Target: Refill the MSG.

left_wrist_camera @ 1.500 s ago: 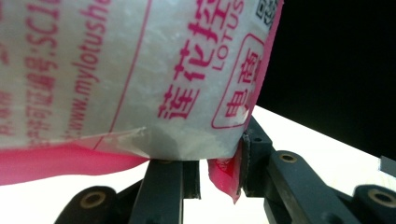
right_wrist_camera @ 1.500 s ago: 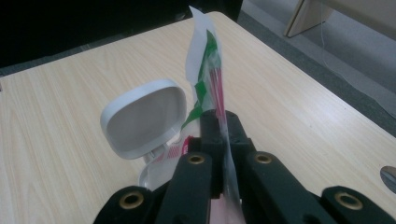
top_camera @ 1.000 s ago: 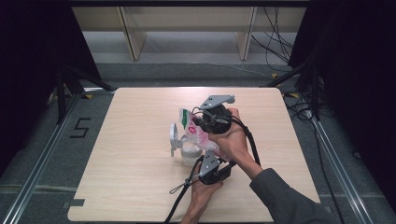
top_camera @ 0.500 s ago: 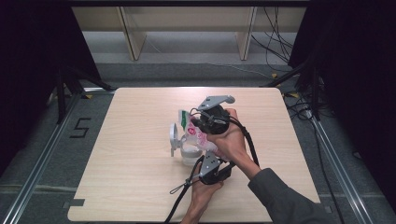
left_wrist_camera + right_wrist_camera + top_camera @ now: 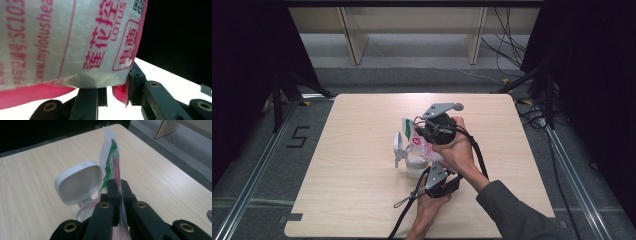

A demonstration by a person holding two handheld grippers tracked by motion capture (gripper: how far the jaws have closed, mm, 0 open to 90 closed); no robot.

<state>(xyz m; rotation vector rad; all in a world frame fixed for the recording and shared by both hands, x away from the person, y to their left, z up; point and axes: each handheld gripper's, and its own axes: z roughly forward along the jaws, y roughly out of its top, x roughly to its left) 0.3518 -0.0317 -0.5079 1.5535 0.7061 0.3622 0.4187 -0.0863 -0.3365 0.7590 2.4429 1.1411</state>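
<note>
A white and pink plastic bag (image 5: 418, 144) with green print is held over a clear container (image 5: 413, 167), whose white hinged lid (image 5: 398, 145) stands open to its left. My right gripper (image 5: 426, 131) is shut on the bag's thin upper edge (image 5: 111, 157), and the lid (image 5: 78, 182) lies just beyond its jaws. From below, my left gripper (image 5: 430, 170) grips the bulging lower part of the bag (image 5: 62, 37). Its jaws press either side, and a pink corner is pinched against the right one.
The light wooden table (image 5: 352, 200) has bare room all around the container. Dark curtains flank it. Metal floor rails (image 5: 257, 175) run along both sides, and wooden shelf legs (image 5: 354, 42) stand behind. Cables trail from both grippers toward the near edge.
</note>
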